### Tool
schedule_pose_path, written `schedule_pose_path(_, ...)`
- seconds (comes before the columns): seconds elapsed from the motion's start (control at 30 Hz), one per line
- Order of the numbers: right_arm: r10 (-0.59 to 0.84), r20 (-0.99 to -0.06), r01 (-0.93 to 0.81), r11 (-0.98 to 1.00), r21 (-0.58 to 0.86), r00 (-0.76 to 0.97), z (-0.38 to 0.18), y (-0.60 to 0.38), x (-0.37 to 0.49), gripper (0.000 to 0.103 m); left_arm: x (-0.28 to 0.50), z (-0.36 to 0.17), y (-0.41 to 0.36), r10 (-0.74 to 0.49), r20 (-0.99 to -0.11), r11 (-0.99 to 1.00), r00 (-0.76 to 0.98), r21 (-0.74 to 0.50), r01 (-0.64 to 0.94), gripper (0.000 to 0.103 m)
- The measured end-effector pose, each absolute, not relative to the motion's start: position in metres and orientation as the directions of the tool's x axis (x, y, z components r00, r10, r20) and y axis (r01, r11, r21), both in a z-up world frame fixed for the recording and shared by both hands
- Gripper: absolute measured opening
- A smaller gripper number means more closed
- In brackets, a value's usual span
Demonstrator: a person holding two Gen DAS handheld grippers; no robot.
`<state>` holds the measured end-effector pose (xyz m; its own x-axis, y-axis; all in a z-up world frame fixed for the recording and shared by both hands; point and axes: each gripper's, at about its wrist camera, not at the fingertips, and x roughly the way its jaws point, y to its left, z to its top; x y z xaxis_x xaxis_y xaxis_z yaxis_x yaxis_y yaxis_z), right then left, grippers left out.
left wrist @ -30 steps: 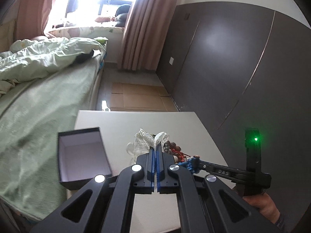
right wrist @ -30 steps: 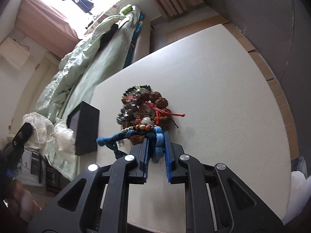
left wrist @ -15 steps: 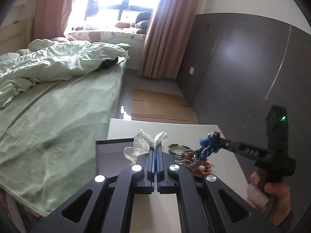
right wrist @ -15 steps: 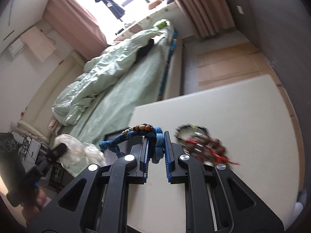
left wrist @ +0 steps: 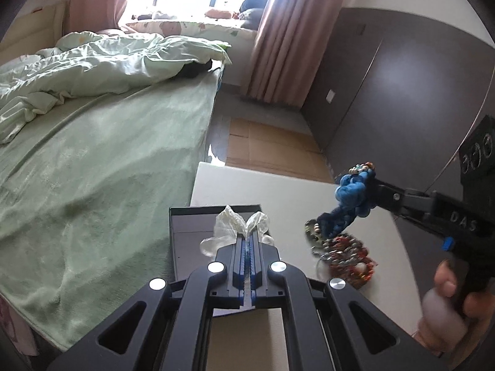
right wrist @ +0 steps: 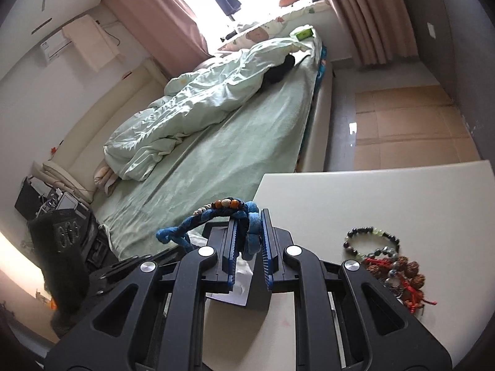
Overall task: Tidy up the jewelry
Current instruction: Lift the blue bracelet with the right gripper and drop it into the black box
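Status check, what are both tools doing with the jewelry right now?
Left tool opening, plastic wrap between jaws, over box. Right tool shut on blue bracelet. Bead pile on table.

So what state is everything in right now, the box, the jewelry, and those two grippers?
Black box: open, lidless, on the table.
White plastic bag: between the left gripper's jaws, over the box.
Left gripper: jaws opening, bag not yet dropped.
Blue braided bracelet: lifted off the table, dangling.
Right gripper: shut on the blue braided bracelet.
Pile of beaded bracelets: heaped, resting on the table.
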<state>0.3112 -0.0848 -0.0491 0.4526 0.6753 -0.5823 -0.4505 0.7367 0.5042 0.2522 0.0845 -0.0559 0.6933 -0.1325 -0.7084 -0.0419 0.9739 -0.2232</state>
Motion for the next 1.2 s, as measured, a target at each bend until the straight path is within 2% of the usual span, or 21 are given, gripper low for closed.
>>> schedule_pose_path(0.03, 0.675, -0.586, -0.448, 0.737, 0.506, 0.448, -0.051, -0.084, 0.313, 0.015, 0.253, -0.058, 0.084, -0.121, -0.712, 0.977, 0.691, -0.21, -0.045, 0.032)
schedule_pose_path(0.07, 0.676, -0.588, -0.447, 0.736, 0.509, 0.443, -0.054, -0.082, 0.314, 0.015, 0.251, -0.058, 0.085, -0.109, -0.706, 0.978, 0.7, -0.202, -0.052, 0.048)
schedule_pose_path(0.1, 0.675, -0.591, -0.447, 0.737, 0.508, 0.441, -0.055, -0.081, 0.315, 0.015, 0.248, -0.056, 0.086, -0.097, -0.688, 0.978, 0.72, -0.201, -0.06, 0.07)
schedule_pose_path(0.13, 0.672, -0.598, -0.444, 0.74, 0.506, 0.437, -0.058, -0.078, 0.317, 0.015, 0.242, -0.053, 0.089, -0.082, -0.657, 0.977, 0.749, -0.202, -0.07, 0.073)
schedule_pose_path(0.5, 0.689, -0.652, -0.435, 0.716, 0.546, 0.316, -0.097, -0.039, 0.323, 0.016, 0.212, -0.047, 0.12, -0.019, -0.642, 0.963, 0.766, -0.217, -0.158, 0.074)
schedule_pose_path(0.57, 0.704, -0.656, -0.436, 0.698, 0.568, 0.272, -0.101, -0.034, 0.324, 0.033, 0.204, -0.046, 0.122, -0.01, -0.636, 0.961, 0.771, -0.218, -0.167, 0.078)
schedule_pose_path(0.6, 0.711, -0.658, -0.436, 0.688, 0.58, 0.247, -0.103, -0.032, 0.324, 0.06, 0.202, -0.045, 0.123, -0.006, -0.634, 0.961, 0.773, -0.218, -0.171, 0.08)
schedule_pose_path(0.63, 0.715, -0.657, -0.431, 0.684, 0.589, 0.238, -0.103, -0.033, 0.323, 0.076, 0.199, -0.044, 0.123, -0.003, -0.631, 0.961, 0.776, -0.217, -0.173, 0.081)
schedule_pose_path(0.67, 0.711, -0.653, -0.426, 0.692, 0.583, 0.26, -0.101, -0.037, 0.32, 0.079, 0.197, -0.043, 0.123, -0.002, -0.63, 0.961, 0.776, -0.217, -0.173, 0.081)
schedule_pose_path(0.77, 0.693, -0.652, -0.411, 0.715, 0.566, 0.308, -0.091, -0.055, 0.316, 0.081, 0.192, -0.04, 0.123, 0.001, -0.627, 0.96, 0.779, -0.217, -0.175, 0.082)
schedule_pose_path(1.03, 0.587, -0.696, -0.236, 0.807, 0.541, 0.413, -0.092, -0.138, 0.315, 0.081, 0.185, -0.038, 0.097, -0.05, -0.61, 0.958, 0.791, -0.253, -0.134, 0.083)
schedule_pose_path(1.2, 0.555, -0.697, -0.198, 0.826, 0.528, 0.454, -0.091, -0.171, 0.308, 0.081, 0.191, -0.042, 0.067, -0.108, -0.619, 0.965, 0.778, -0.255, -0.069, 0.079)
